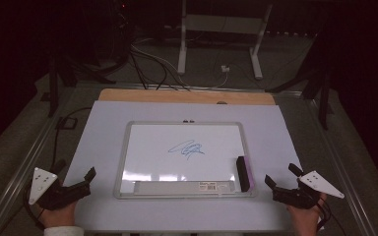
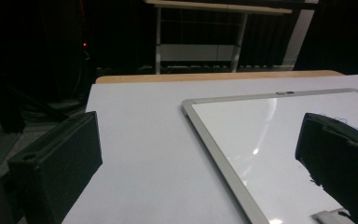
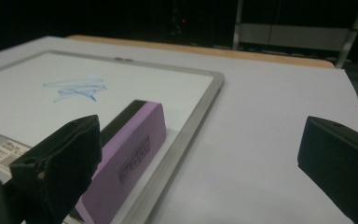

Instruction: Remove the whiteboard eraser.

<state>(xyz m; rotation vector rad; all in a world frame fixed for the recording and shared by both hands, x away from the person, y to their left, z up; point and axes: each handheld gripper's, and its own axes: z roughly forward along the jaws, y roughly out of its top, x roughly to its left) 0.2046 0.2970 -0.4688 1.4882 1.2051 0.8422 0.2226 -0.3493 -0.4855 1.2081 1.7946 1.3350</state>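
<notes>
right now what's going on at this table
A person holds a two-jaw gripper in each hand at the near edge of a table. Both the left gripper and the right gripper have open jaws and hold nothing. Between them lies a whiteboard with a blue scribble. A purple eraser rests on the board's near right corner, close to the right gripper, untouched.

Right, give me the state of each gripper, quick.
Left gripper: open, holding nothing, beside the whiteboard's left edge.
Right gripper: open, holding nothing, just right of the purple eraser.
</notes>
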